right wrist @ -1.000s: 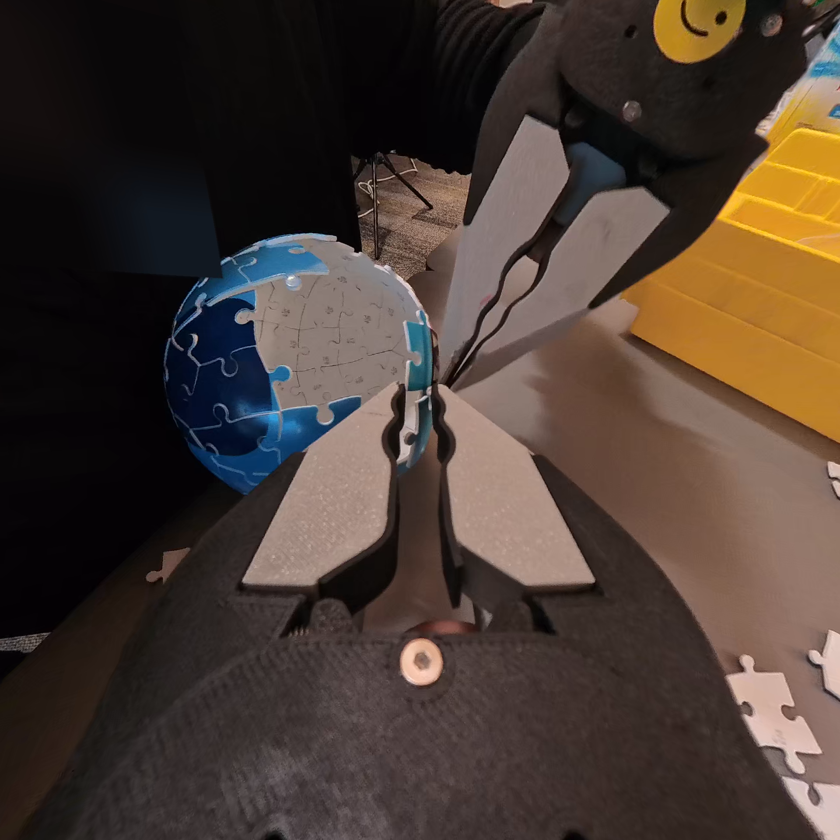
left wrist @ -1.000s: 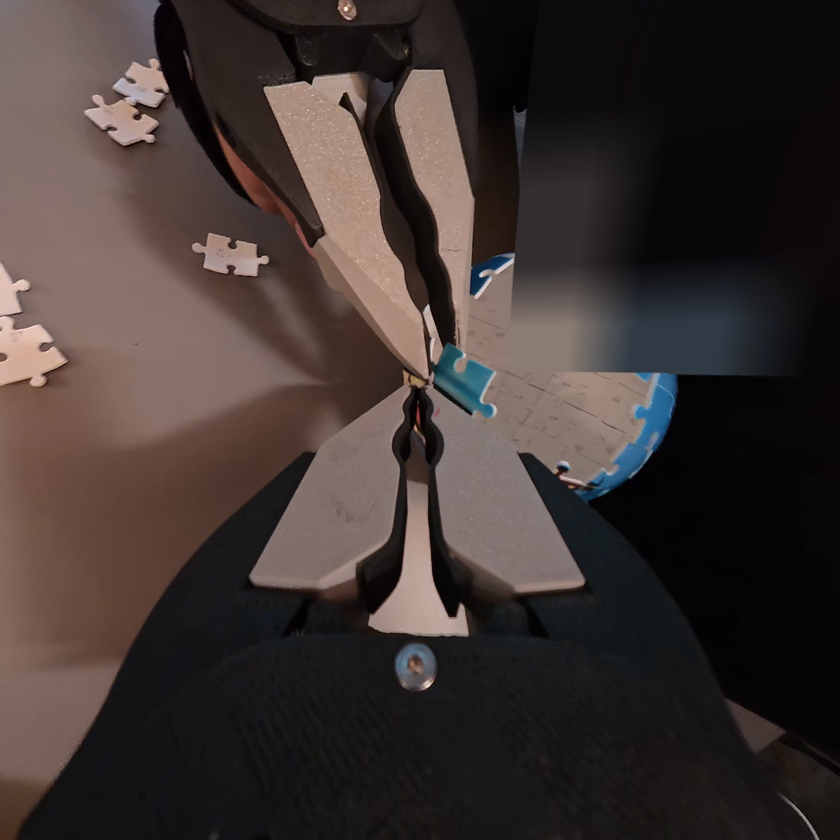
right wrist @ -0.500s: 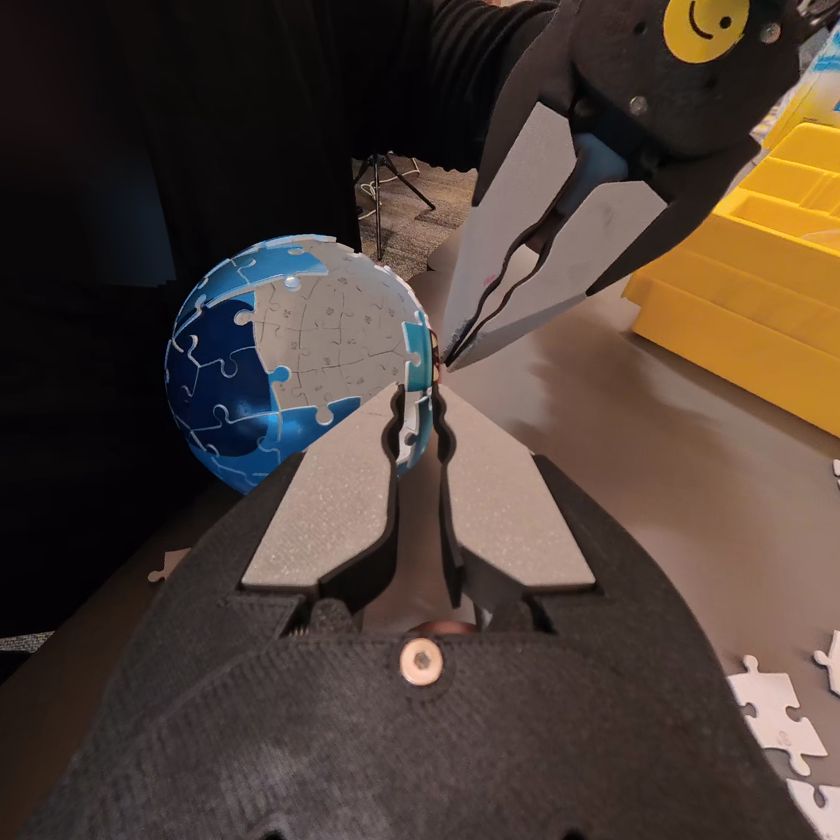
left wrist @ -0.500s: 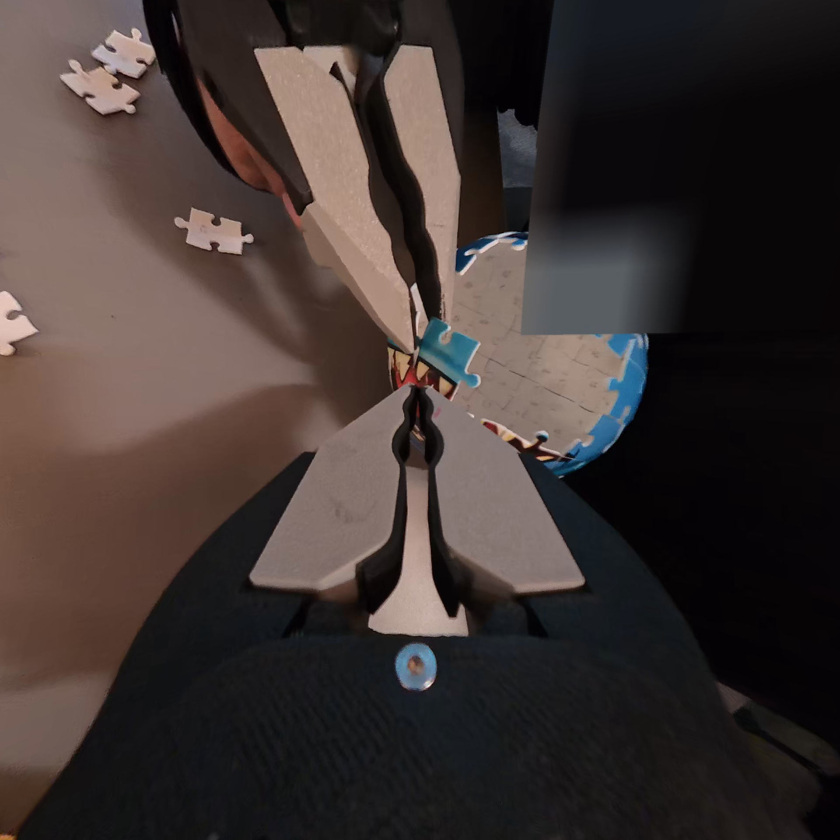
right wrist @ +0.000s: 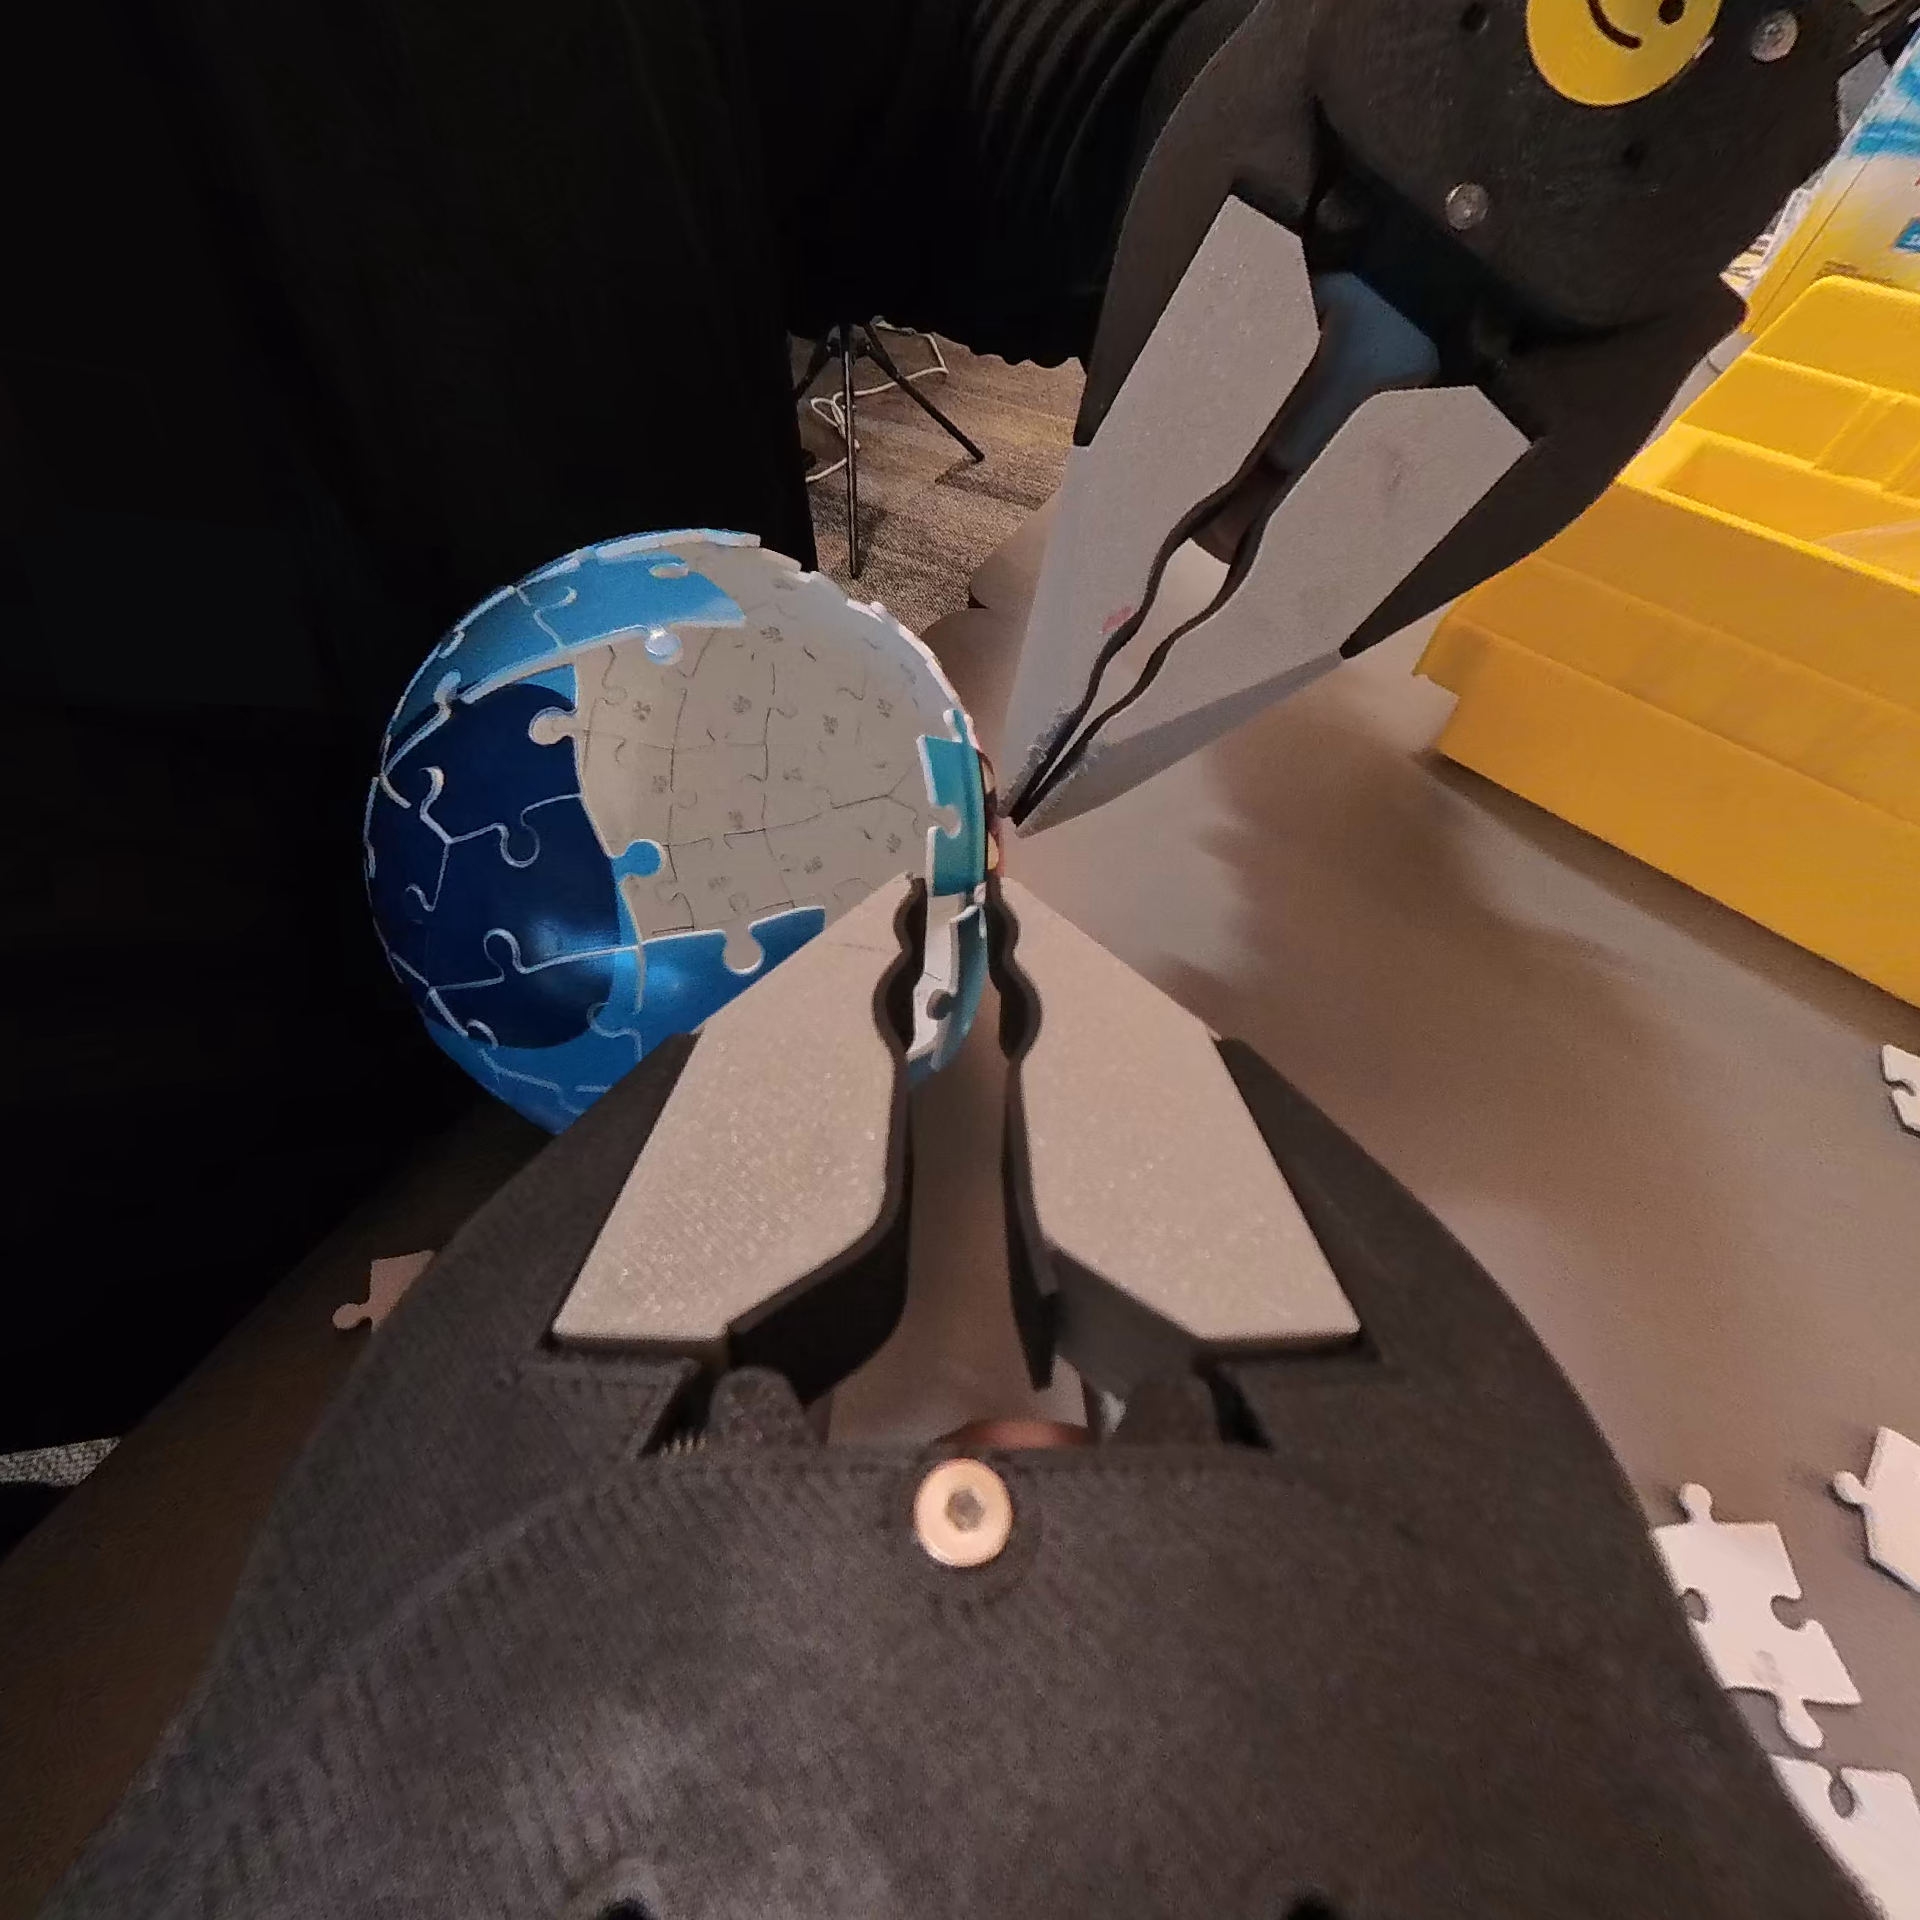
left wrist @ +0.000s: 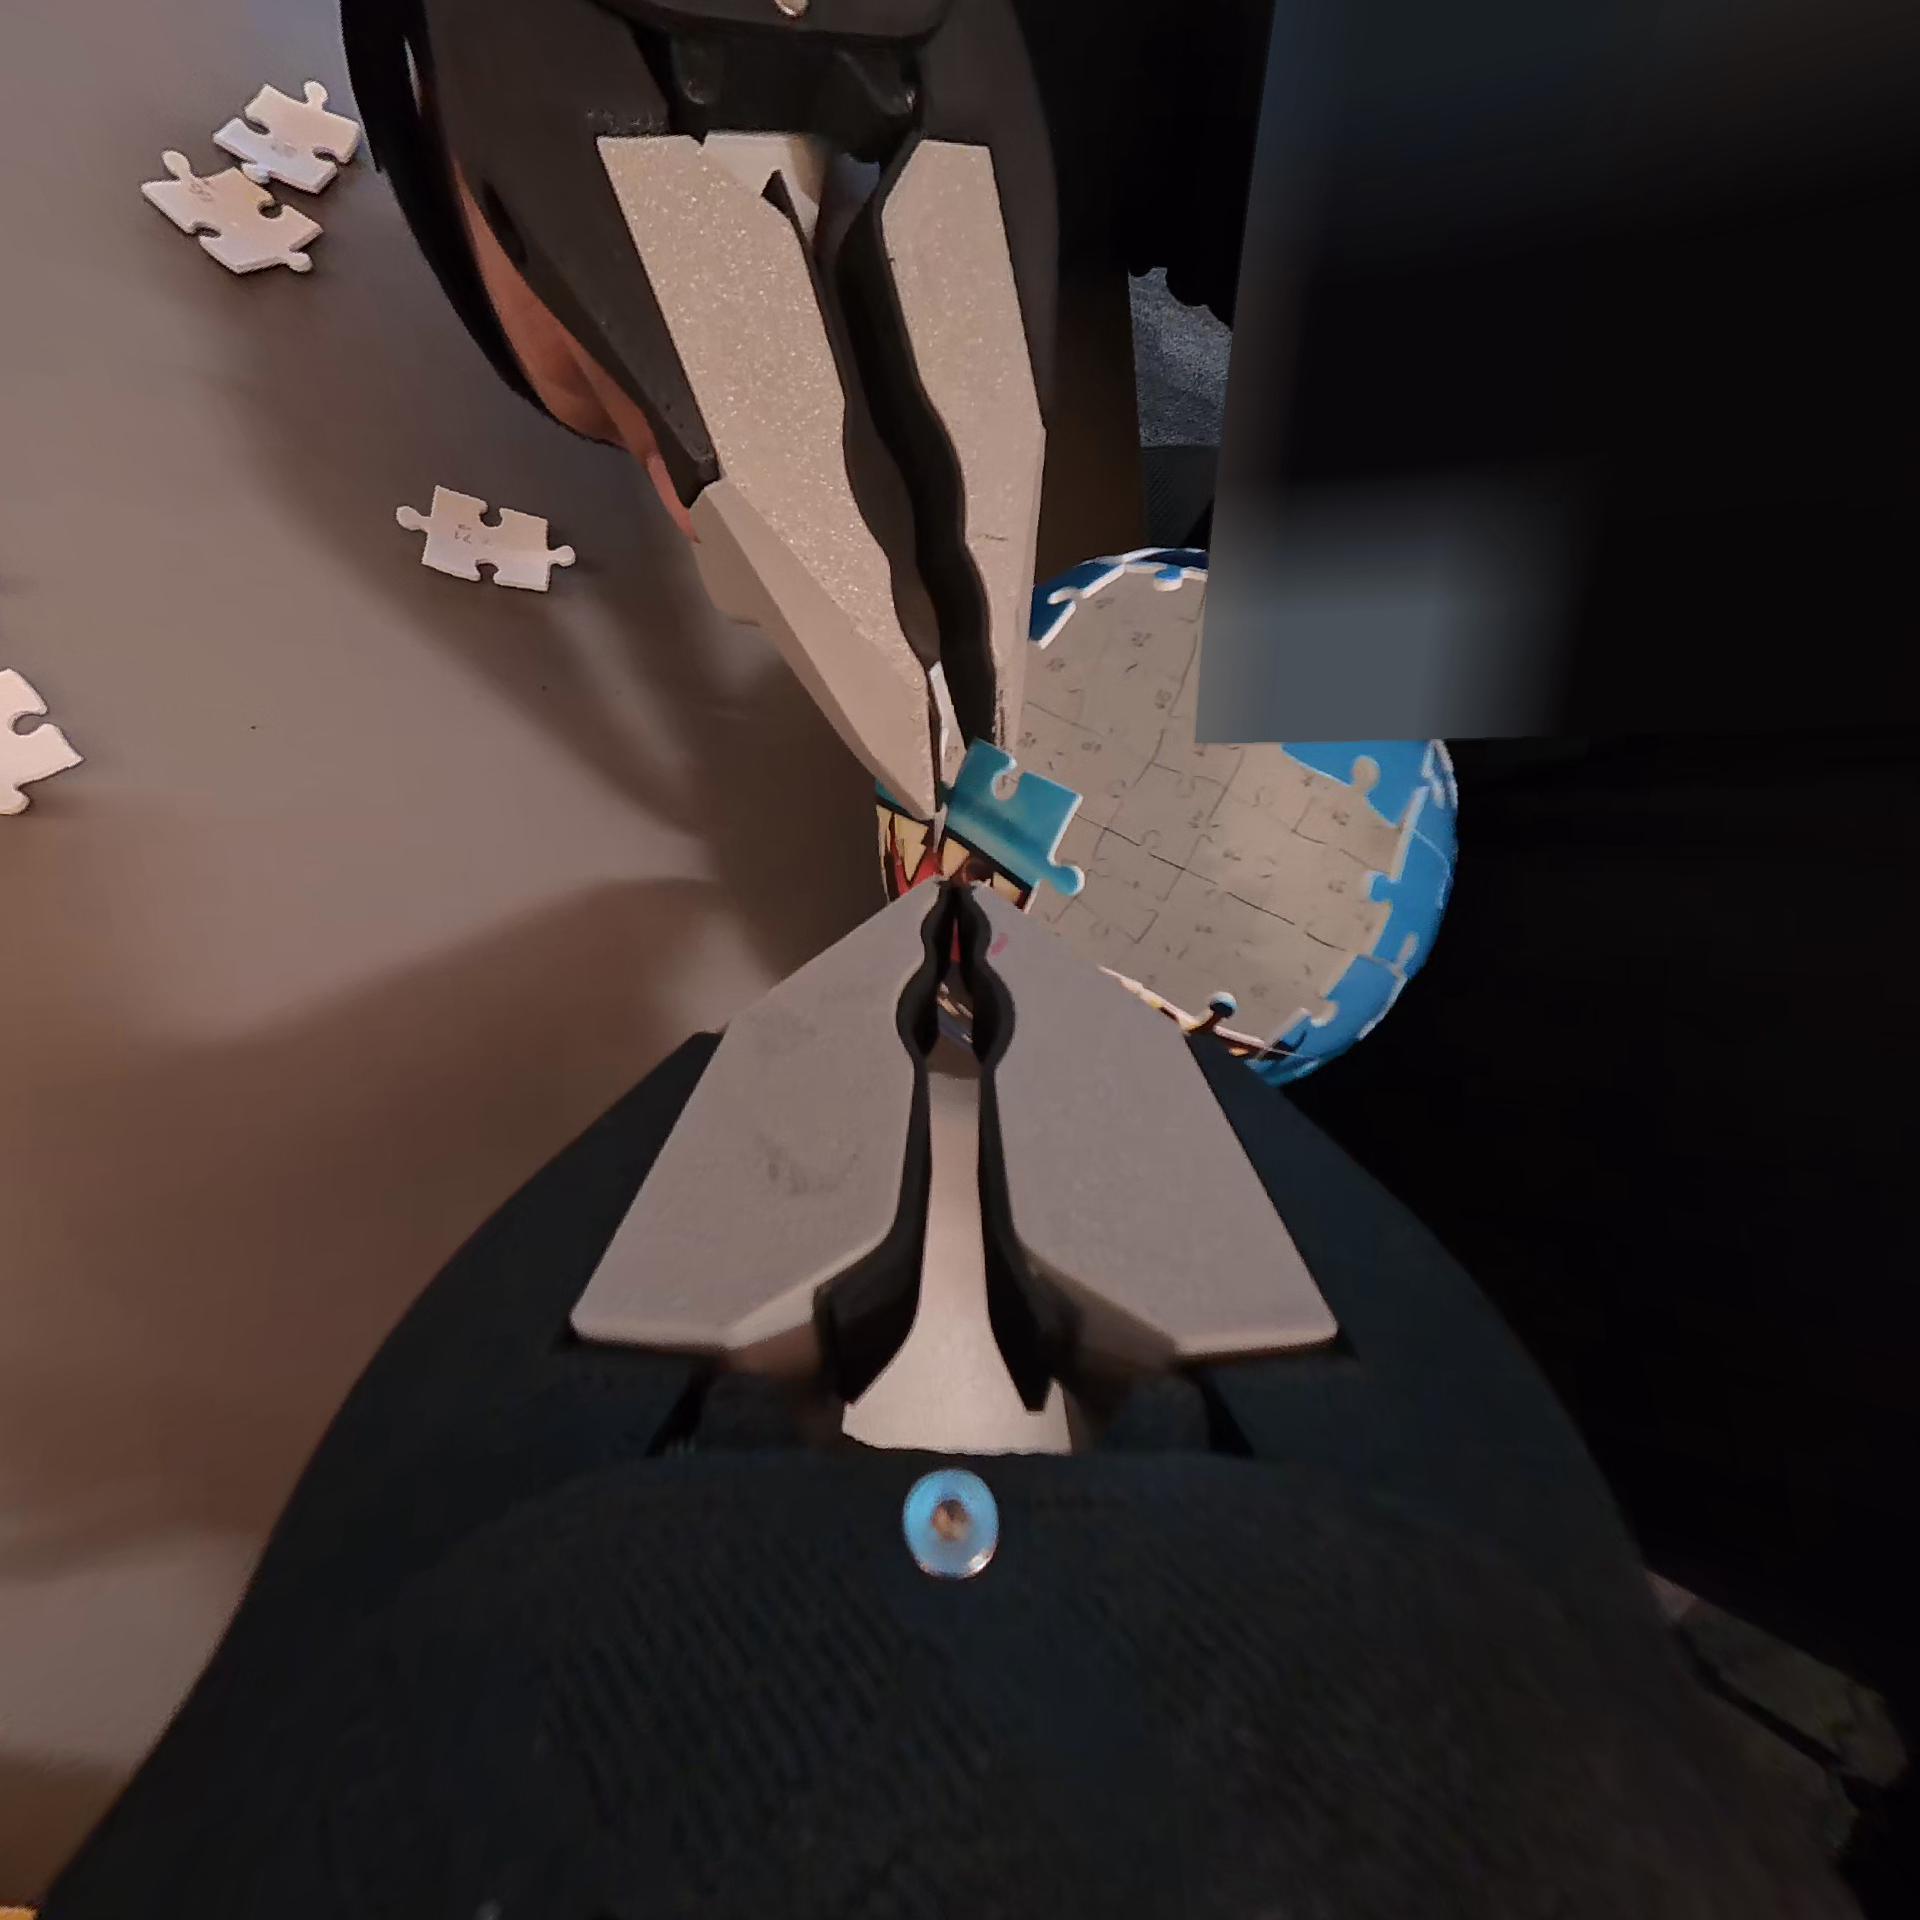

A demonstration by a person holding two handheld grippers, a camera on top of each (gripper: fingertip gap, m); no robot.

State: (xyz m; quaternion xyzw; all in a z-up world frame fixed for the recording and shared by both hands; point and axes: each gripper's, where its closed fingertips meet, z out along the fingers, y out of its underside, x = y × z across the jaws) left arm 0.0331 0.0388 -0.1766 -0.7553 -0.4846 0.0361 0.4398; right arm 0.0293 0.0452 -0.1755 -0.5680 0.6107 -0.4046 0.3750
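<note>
A partly built puzzle ball (right wrist: 727, 748), blue outside and grey inside, is held above the grey table (left wrist: 260, 935). My right gripper (right wrist: 956, 904) is shut on the ball's open rim, which sits between its fingers. It enters the left wrist view from above (left wrist: 951, 769). My left gripper (left wrist: 951, 909) is shut, tip to tip with the right one, and pinches the edge of a light blue puzzle piece (left wrist: 1013, 826) at the rim. In the right wrist view the left gripper (right wrist: 1023, 816) comes from the upper right against that piece (right wrist: 948, 795). The ball's inside faces the left wrist view (left wrist: 1226, 831).
Loose white puzzle pieces lie on the table (left wrist: 483, 538) (left wrist: 249, 197) (right wrist: 1756, 1621). A yellow compartment bin (right wrist: 1714, 665) stands at the right. A person in dark clothing is behind the ball, and a tripod (right wrist: 862, 416) stands on the floor beyond. Both grippers' tips are close together, under 4 cm apart.
In the left wrist view the ball has turned, showing more of its inside and a coloured outer patch. The blue piece has tilted more level. Both grippers stay shut, tips together.
</note>
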